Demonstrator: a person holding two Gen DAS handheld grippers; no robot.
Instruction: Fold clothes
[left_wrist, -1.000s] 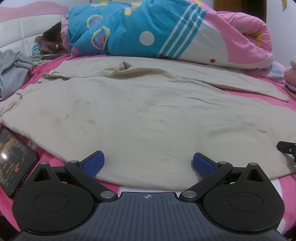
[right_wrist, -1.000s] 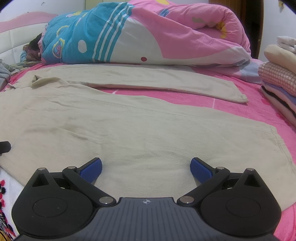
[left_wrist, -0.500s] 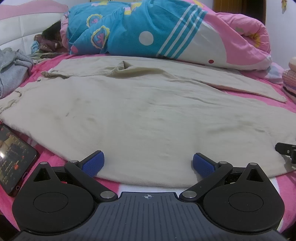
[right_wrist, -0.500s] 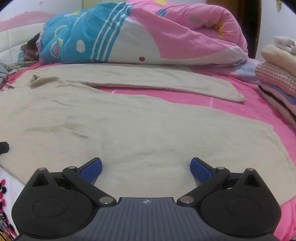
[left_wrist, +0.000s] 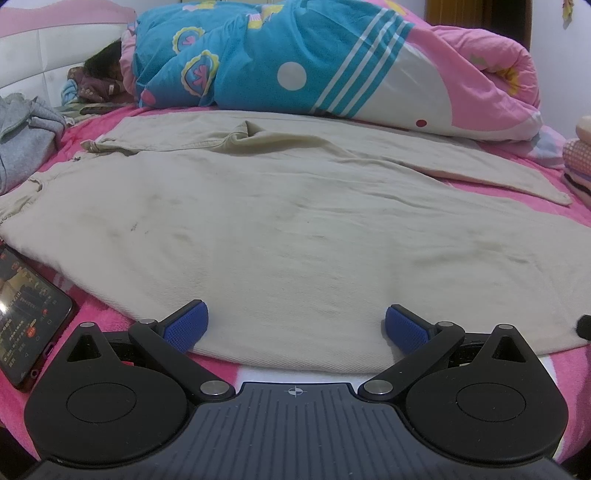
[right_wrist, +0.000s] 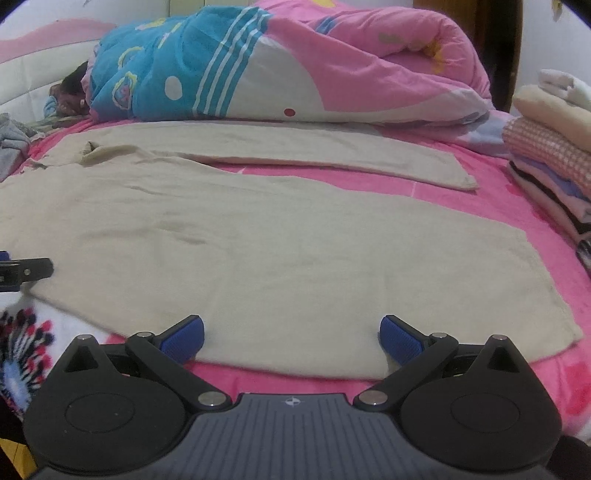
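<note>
Along the bed's far edge I see a rolled quilt; a phone lies near its left edge, folded laundry at its right.

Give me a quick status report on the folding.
Left gripper and right gripper open. Beige trousers flat, unfolded. Phone beside near edge.

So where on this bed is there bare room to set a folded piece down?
Free: the pink wedge between the two legs of the beige trousers, and the pink strip between the trousers and the folded stack. Crowded: the duvet fills the far side; the phone and grey garment take the left edge.
</note>
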